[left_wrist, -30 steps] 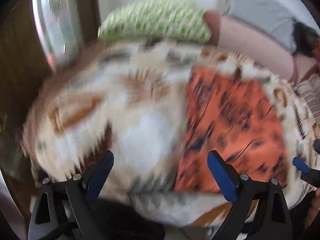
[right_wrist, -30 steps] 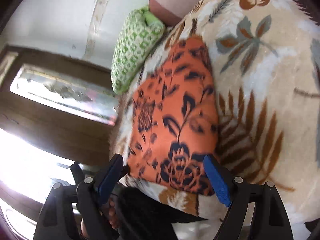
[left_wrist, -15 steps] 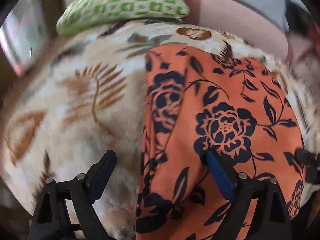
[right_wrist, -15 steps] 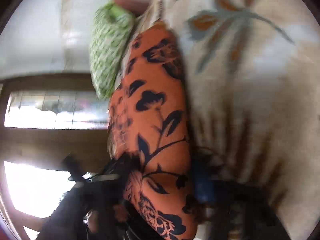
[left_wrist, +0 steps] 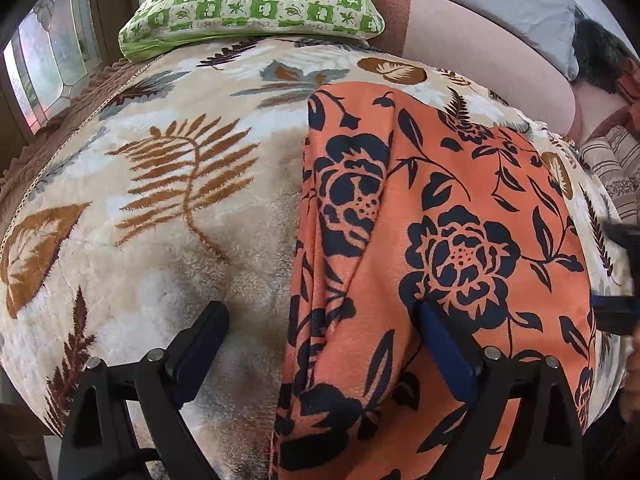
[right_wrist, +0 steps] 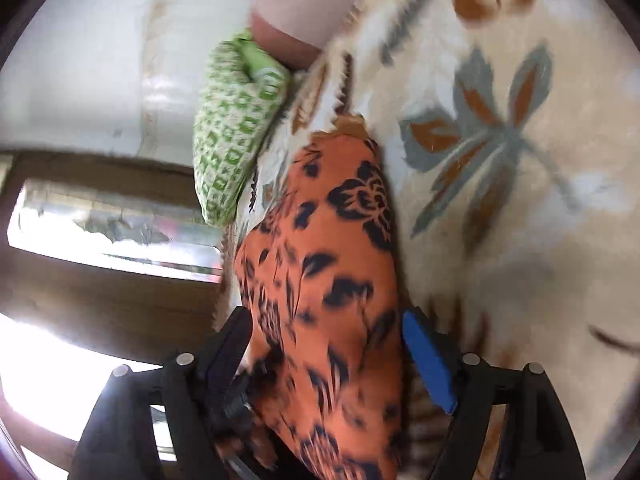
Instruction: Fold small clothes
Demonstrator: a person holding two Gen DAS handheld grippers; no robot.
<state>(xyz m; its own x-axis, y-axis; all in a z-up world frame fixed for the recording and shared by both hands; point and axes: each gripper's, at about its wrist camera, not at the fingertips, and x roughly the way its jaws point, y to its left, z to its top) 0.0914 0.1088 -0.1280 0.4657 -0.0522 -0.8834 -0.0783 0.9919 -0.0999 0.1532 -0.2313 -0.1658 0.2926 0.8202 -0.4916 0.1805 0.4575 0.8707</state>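
Note:
An orange garment with a black flower print [left_wrist: 460, 248] lies on a cream leaf-patterned blanket [left_wrist: 180, 184]. It has a lengthwise ridge near its left edge. My left gripper [left_wrist: 320, 336] is open just above the garment's left edge, one finger over the blanket, the other over the cloth. In the right wrist view the garment [right_wrist: 332, 280] runs between the fingers of my right gripper [right_wrist: 324, 344], which is open around the garment's near end. That view is blurred. The right gripper's tip shows at the left view's right edge [left_wrist: 618, 312].
A green checked pillow [left_wrist: 256, 0] lies at the blanket's far end, also in the right wrist view [right_wrist: 236, 140]. A person in grey lies at the back right [left_wrist: 520, 12]. A wooden-framed window [left_wrist: 48, 52] stands to the left.
Both grippers have come closer to the garment. The left view swung right and steadied over its left edge. The right gripper turned so the garment now lies between its fingers.

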